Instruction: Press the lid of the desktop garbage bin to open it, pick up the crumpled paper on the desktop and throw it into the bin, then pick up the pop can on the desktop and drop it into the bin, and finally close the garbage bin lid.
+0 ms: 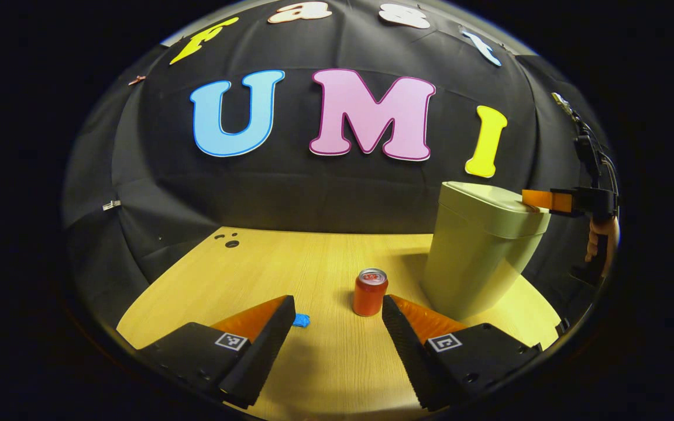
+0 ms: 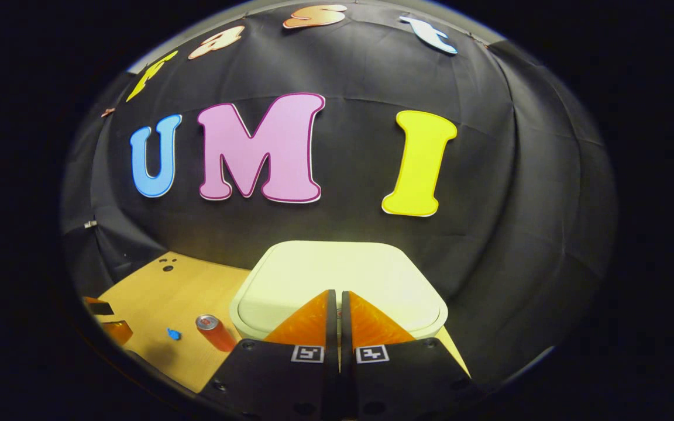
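Step in hand: the first one, by my reading; the right gripper (image 2: 337, 304) sits over the lid (image 2: 337, 275) of the garbage bin (image 1: 477, 257), its tips at or just above the near part of the lid; the lid lies flat and closed on the bin's body, so the press has not yet opened it

Right gripper: its two fingers are drawn together with only a thin slit between them and nothing held; in the left gripper view it reaches in over the far edge of the lid, a hand (image 1: 600, 245) behind it

Left gripper: the left gripper (image 1: 337, 310) hovers low over the desktop (image 1: 313, 263), fingers spread wide apart and empty; the pop can (image 1: 370, 292) stands just beyond the gap, close to its right finger

Pop can: upright on the desktop, just beside the bin's base; near the bin in the right gripper view as well

Crumpled paper: a small blue scrap, the crumpled paper (image 1: 301, 320), lies on the desktop just past the left finger's tip, apart from the can

Bin: stands at the back right of the desktop, against the cloth wall

Next move: likely a firm downward push with the closed tips on the lid; whether contact is already made I cannot tell; once the lid springs up, the spread left gripper looks well placed to close on the paper

Risk: a push too near the rim may tilt the bin rather than trip the latch
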